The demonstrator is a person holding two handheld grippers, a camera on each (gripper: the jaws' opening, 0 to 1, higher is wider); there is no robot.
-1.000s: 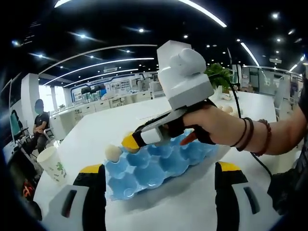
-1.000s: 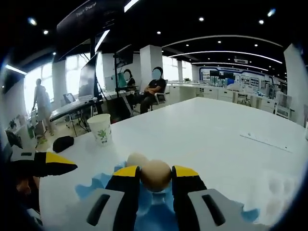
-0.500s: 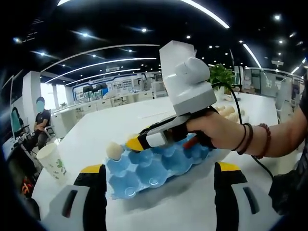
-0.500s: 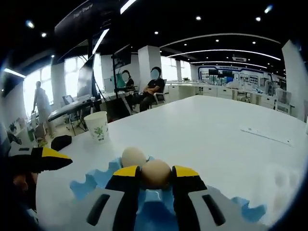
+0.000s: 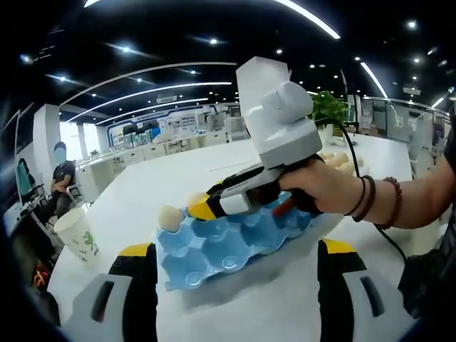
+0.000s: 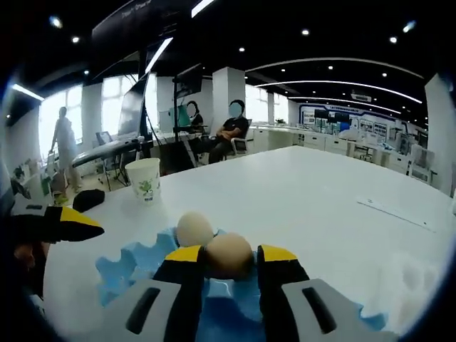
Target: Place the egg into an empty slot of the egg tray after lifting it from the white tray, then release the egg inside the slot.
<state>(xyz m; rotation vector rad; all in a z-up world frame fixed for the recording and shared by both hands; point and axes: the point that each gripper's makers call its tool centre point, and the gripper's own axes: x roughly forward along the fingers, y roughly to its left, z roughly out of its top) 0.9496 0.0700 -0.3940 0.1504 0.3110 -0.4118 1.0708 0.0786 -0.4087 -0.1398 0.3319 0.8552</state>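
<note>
Held firm between the yellow-tipped jaws of the right claw [image 6: 229,258], a brown egg [image 6: 229,254], poised low over the blue egg tray [image 6: 121,271] on the white table [image 6: 306,206]. Just beside it, already seated in a corner slot, a paler egg [image 6: 194,229], so the carried one evidently bound for the empty cup next door. Seen from the left gripper view, the same right claw [image 5: 198,209] angled down across the egg tray [image 5: 221,246] in a person's hand [image 5: 324,189], beaded bracelets at the wrist, the seated egg [image 5: 169,216] at the tray's far corner. Left claw [image 5: 235,267] spread wide and empty, hanging back on the near side of the tray, apparently to keep clear while watching the placement. Paper cup [image 6: 144,180] standing well apart near the table edge. Step in hand, by the look of it: final lowering into the slot, release not yet made. Risk: letting go too high, or nudging the neighbouring egg.
</note>
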